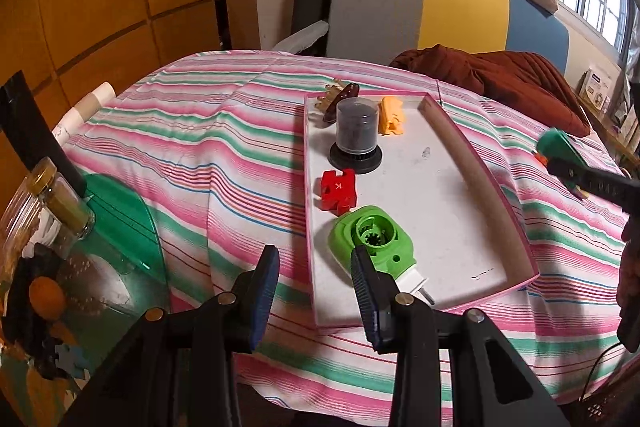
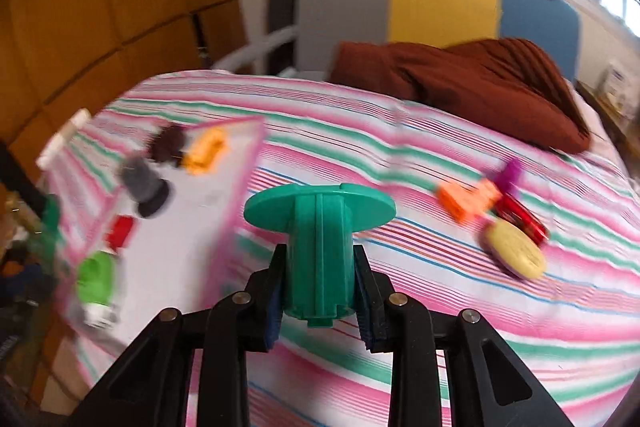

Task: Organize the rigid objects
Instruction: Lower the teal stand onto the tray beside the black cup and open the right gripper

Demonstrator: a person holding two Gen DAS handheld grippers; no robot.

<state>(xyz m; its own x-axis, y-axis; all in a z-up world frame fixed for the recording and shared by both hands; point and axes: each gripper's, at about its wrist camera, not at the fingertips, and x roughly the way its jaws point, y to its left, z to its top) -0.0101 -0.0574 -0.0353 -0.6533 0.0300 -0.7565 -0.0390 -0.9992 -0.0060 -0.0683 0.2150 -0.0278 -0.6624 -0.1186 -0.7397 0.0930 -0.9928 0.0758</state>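
Note:
A white tray with a pink rim (image 1: 440,187) lies on the striped bed. It holds a green plug-in device (image 1: 370,241), a red puzzle piece (image 1: 337,190), a dark jar on a black base (image 1: 356,137), an orange piece (image 1: 392,115) and a brown piece (image 1: 342,99). My left gripper (image 1: 315,253) hovers over the tray's near left corner, jaws apart with nothing between them. My right gripper (image 2: 320,251) is shut on a teal spool-shaped piece (image 2: 320,227), held above the sheet right of the tray (image 2: 192,227). An orange block (image 2: 466,201), a purple piece (image 2: 508,173), a red item (image 2: 522,217) and a yellow oval (image 2: 516,253) lie further right.
A brown blanket (image 1: 500,75) is bunched at the head of the bed before a grey, yellow and blue cushion (image 1: 420,7). A green glass side table (image 1: 120,227) with jars (image 1: 68,203) stands left of the bed. Wooden cabinets fill the left wall.

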